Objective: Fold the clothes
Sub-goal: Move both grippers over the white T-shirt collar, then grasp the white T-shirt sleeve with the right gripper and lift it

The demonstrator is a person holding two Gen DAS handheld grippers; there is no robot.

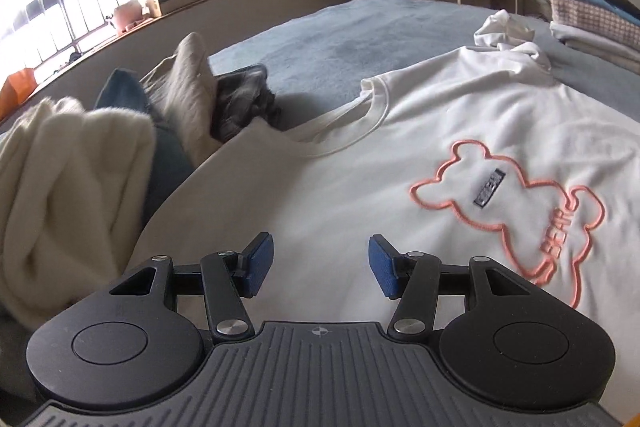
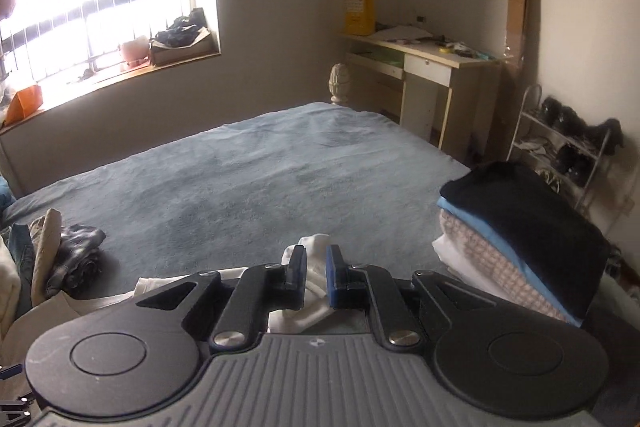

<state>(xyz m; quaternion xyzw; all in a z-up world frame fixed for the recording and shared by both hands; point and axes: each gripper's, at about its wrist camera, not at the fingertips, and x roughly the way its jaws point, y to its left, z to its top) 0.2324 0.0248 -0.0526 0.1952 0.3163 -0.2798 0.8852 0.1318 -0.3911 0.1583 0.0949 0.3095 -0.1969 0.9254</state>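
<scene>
Two wrist views cover the scene.

Left wrist view: the left gripper (image 1: 321, 265) hangs over a white sweatshirt (image 1: 400, 163) that lies spread face up on the blue-grey bed cover (image 1: 328, 39). Its blue-padded fingers (image 1: 260, 263) stand spread apart, with nothing between them and no contact with the cloth. The sweatshirt bears an orange bear outline (image 1: 520, 211) on the chest; its collar (image 1: 360, 123) points toward the left side of the frame, and one sleeve (image 1: 508, 31) is bunched at the far end. A heap of unfolded clothes (image 1: 80, 179) sits to the left of the sweatshirt, just beside it. A stack of folded clothes (image 1: 592, 23) sits at the far right of the bed.

Right wrist view: the right gripper (image 2: 316, 275) is raised above the bed cover (image 2: 260, 179). Its fingers (image 2: 298, 277) are nearly pressed together and pinch a fold of white fabric (image 2: 314, 267), which shows above and below the pads. The folded stack (image 2: 520, 239), black garment on top, lies to the right of the gripper. The unfolded heap (image 2: 60, 259) lies at the left edge. A desk (image 2: 424, 67) and a shoe rack (image 2: 568, 151) stand beyond the bed against the wall.
</scene>
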